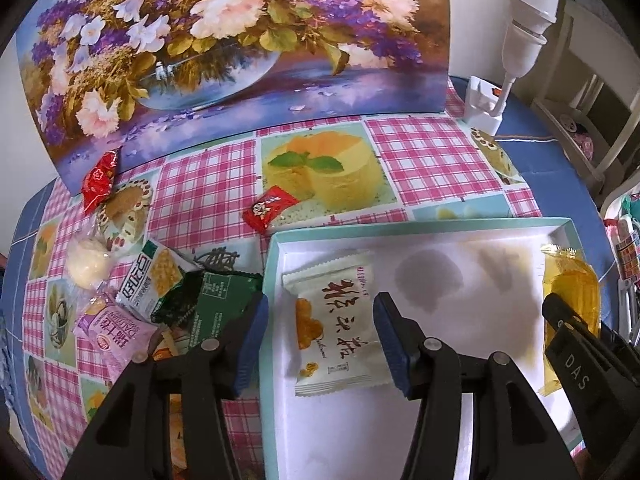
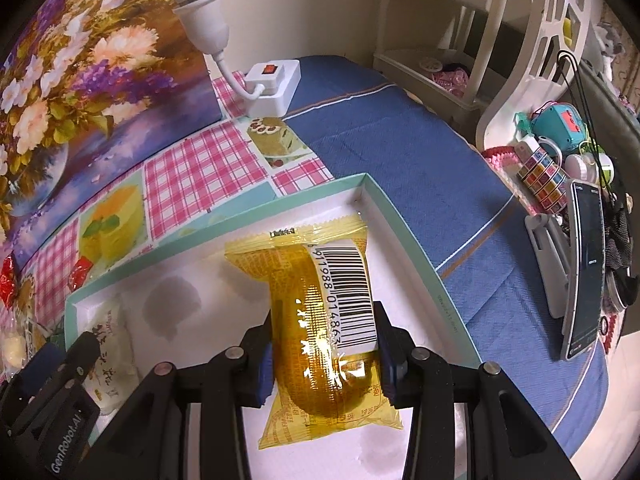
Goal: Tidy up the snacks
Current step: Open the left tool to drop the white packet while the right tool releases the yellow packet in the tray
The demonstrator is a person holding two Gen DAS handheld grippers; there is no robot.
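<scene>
Between the fingers of the right gripper [image 2: 324,354], the yellow snack packet [image 2: 320,328] bears a barcode label with digits reading 911988 014863. To its left, the other gripper's black side [image 2: 60,436] reads "GenRobot.AI". In the left wrist view, the black arm [image 1: 576,364] right of the left gripper [image 1: 318,342] carries "DAS" — and a pink packet [image 1: 116,336] left of it reads "DALIYUAN".
</scene>
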